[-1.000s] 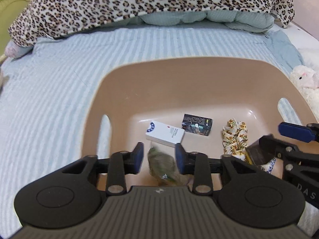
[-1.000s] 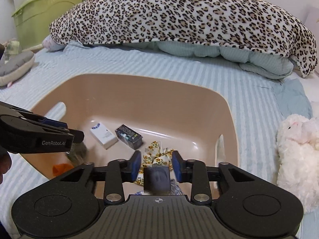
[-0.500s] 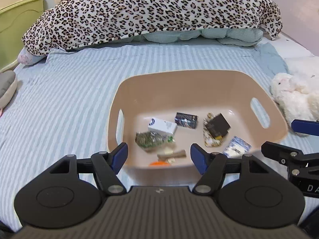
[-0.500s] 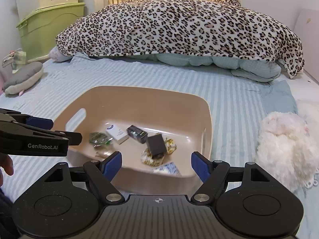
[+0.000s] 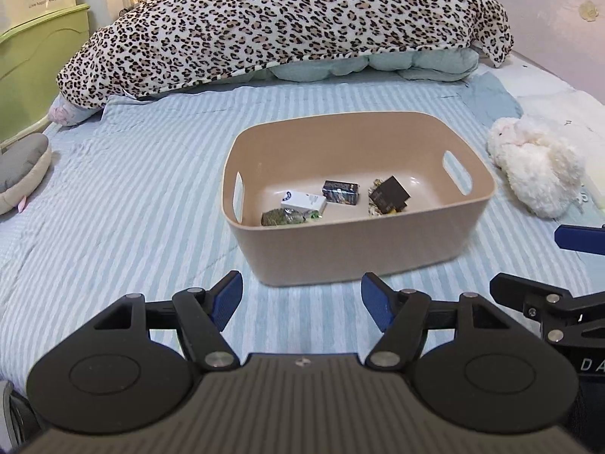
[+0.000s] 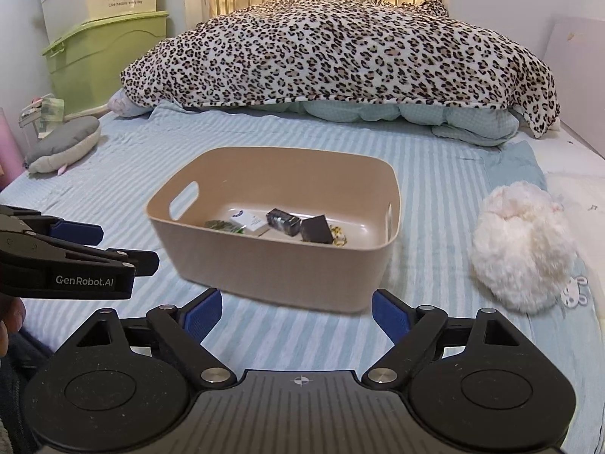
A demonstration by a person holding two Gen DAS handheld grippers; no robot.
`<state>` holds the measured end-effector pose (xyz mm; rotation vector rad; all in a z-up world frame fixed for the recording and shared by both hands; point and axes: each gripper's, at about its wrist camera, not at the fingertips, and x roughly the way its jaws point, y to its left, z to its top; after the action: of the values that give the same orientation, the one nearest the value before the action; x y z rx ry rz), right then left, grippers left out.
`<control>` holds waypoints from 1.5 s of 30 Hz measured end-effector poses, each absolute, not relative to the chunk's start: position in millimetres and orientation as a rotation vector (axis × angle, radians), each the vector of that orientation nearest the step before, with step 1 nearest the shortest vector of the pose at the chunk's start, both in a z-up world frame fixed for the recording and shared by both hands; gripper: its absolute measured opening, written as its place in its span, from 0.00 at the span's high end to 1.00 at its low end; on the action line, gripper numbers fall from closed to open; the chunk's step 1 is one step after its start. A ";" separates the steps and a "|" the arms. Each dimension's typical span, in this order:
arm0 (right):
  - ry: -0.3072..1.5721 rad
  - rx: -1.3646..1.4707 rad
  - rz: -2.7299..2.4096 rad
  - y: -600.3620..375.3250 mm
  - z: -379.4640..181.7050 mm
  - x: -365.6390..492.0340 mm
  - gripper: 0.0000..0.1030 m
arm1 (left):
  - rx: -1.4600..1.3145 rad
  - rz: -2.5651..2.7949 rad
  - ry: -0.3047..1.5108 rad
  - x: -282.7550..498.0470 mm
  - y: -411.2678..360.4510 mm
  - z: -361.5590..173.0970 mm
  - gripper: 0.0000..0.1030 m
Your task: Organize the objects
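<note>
Both grippers, left [image 5: 298, 298] and right [image 6: 296, 312], hang empty with jaws just spread apart, so retreat cleanly off the tan bin [image 5: 363, 247] on the bed at 12 o'clock before seeking anything loose; its near wall hides part of the small boxes [image 5: 303, 201] and packets inside.

Home bedroom – striped bed [image 5: 132, 196], leopard blanket [image 6: 340, 56], plush toy [image 6: 522, 242], storage bins [image 6: 102, 45]

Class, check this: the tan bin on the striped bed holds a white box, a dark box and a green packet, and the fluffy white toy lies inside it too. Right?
Not quite. The fluffy white toy lies on the bed beside the tan bin, not inside it, as the right wrist view shows. The rest stands.
</note>
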<state>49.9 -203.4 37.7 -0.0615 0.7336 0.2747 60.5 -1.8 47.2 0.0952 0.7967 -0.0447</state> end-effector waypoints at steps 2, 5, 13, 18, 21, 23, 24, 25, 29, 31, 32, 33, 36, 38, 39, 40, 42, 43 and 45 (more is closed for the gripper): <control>0.736 -0.055 0.277 -204.6 39.9 41.0 0.13 | 0.076 -0.050 0.798 50.1 -1.5 47.8 0.32; 0.736 -0.061 0.269 -205.8 41.8 28.7 0.12 | 0.065 -0.045 0.796 37.6 0.1 48.7 0.32; 0.722 -0.019 0.277 -216.5 50.5 0.9 0.12 | 0.024 -0.039 0.772 6.0 6.4 56.5 0.32; 0.702 -0.016 0.283 -218.6 56.9 -10.0 0.11 | 0.018 -0.024 0.754 -11.9 7.7 60.7 0.32; 0.696 -0.011 0.286 -219.7 59.8 -14.0 0.11 | 0.000 -0.022 0.748 -21.5 11.0 62.9 0.32; 0.693 -0.006 0.291 -221.0 61.3 -17.4 0.11 | -0.012 -0.024 0.744 -26.1 13.4 65.6 0.32; 0.692 -0.006 0.292 -221.3 62.2 -19.1 0.11 | -0.011 -0.023 0.741 -28.5 14.6 67.0 0.32; 0.691 -0.007 0.293 -221.6 62.7 -20.9 0.11 | -0.008 -0.022 0.737 -31.1 14.6 68.3 0.32; 0.685 -0.005 0.293 -224.1 66.0 -26.9 0.10 | -0.005 -0.039 0.734 -39.7 11.8 71.7 0.32; 0.685 -0.003 0.289 -225.7 67.7 -29.4 0.10 | -0.005 -0.044 0.730 -43.6 9.5 72.8 0.32; 0.684 -0.002 0.287 -227.0 68.6 -30.6 0.10 | -0.006 -0.045 0.731 -45.1 8.8 73.2 0.32; 0.683 0.000 0.286 -227.9 69.5 -31.8 0.09 | -0.006 -0.047 0.733 -46.3 8.1 73.4 0.32; 0.681 0.003 0.286 -229.6 71.3 -35.2 0.09 | -0.004 -0.053 0.731 -50.4 6.0 75.4 0.32; 0.680 0.005 0.289 -230.3 72.4 -36.9 0.08 | -0.001 -0.055 0.725 -53.1 3.7 76.9 0.32; 0.679 0.005 0.290 -230.6 72.7 -37.3 0.08 | 0.001 -0.054 0.723 -54.2 3.0 77.5 0.32; 0.679 0.004 0.289 -230.2 73.0 -38.1 0.08 | 0.003 -0.054 0.722 -55.0 2.7 78.2 0.32; 0.679 0.002 0.291 -229.3 73.2 -39.2 0.08 | 0.001 -0.055 0.721 -56.3 2.7 79.5 0.32; 0.680 0.002 0.292 -228.7 73.2 -39.9 0.08 | 0.001 -0.056 0.722 -57.1 2.8 79.9 0.32; 0.681 0.002 0.294 -227.7 73.3 -41.0 0.08 | 0.005 -0.057 0.723 -58.8 2.5 80.2 0.32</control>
<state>-41.0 -227.7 73.3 0.0021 0.6812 0.2942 -58.8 2.5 80.2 0.0049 0.7227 -0.0573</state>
